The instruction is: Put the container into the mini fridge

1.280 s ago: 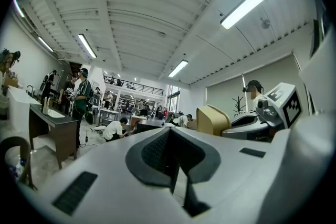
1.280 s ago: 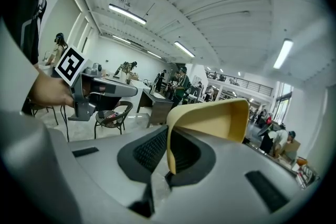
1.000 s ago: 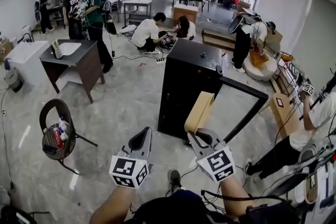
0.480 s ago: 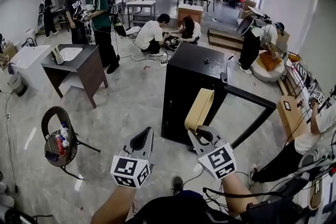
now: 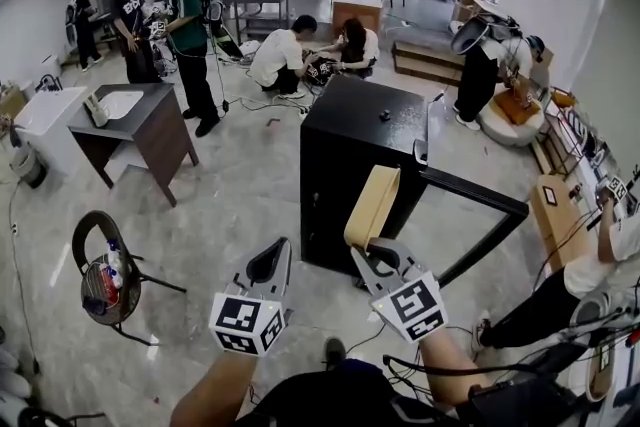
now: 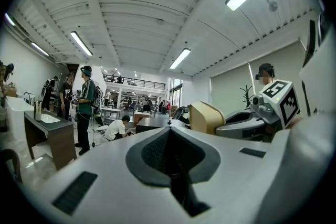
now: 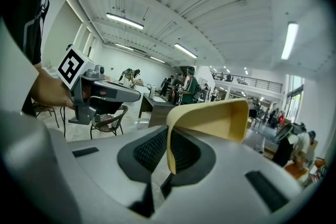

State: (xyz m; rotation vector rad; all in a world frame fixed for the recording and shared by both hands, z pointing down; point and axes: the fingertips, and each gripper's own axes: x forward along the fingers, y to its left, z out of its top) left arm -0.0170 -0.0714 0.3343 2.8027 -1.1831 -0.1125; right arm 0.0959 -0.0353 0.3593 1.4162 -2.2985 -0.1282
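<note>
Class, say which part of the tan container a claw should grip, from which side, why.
On the tan container, grip the thin wall at its rim, from the open edge, one pad inside, one outside. The body looks too wide to span; the right claw holds it so.

The pale, glossy floor (image 5: 250,200) carries a black mini fridge (image 5: 345,165) with its door (image 5: 475,190) swung open. A dark bench (image 5: 150,127) stands to its left, and a round chair (image 5: 105,265) stands nearer.

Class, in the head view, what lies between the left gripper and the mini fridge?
Only bare floor. The head view shows nothing standing between the left gripper and the mini fridge.
</note>
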